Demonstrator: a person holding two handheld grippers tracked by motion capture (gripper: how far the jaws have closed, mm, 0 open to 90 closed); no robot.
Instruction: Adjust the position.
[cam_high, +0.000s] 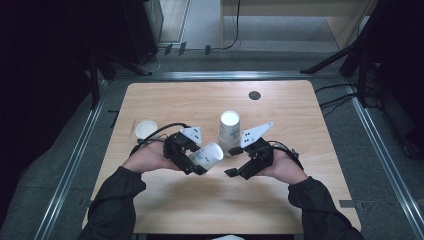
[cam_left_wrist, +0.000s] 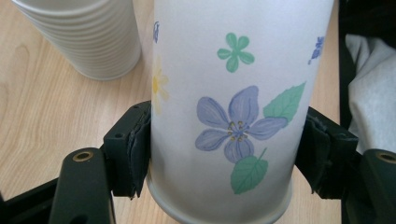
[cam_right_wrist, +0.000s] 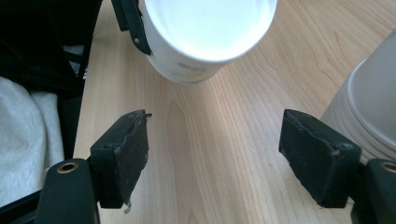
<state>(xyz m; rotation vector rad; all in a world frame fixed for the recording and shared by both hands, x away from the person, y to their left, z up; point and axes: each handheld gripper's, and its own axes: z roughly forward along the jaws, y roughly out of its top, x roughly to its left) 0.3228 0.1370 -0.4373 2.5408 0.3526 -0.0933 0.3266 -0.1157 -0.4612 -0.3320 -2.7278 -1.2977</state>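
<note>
- High view: the left gripper (cam_high: 200, 167) is clamping a flowered paper cup (cam_high: 207, 154), which is lying tilted on its side with its mouth facing the right gripper (cam_high: 233, 161). The right gripper is sitting just beside that mouth, its jaws standing apart with nothing between them. A stack of cups (cam_high: 229, 128) is standing upright on the tabletop (cam_high: 280, 195) just beyond both grippers, between them. A single small cup (cam_high: 145, 129) is resting farther off, beyond the left hand (cam_high: 147, 159).
- Left gripper view: both pads are pressing the sides of the flowered paper cup (cam_left_wrist: 233, 107) near its base, one pad (cam_left_wrist: 138, 149) on each side. The stack of cups (cam_left_wrist: 84, 35) is standing ahead of the gripper and to its left, near but apart from the held cup.
- Right gripper view: the right gripper (cam_right_wrist: 212, 154) is hanging open over bare tabletop (cam_right_wrist: 210, 140), its pads touching nothing. The open mouth of the flowered paper cup (cam_right_wrist: 205, 32) is facing it from just ahead. The stack of cups (cam_right_wrist: 369, 107) is rising close behind the right-hand pad; whether they are touching I cannot tell.
</note>
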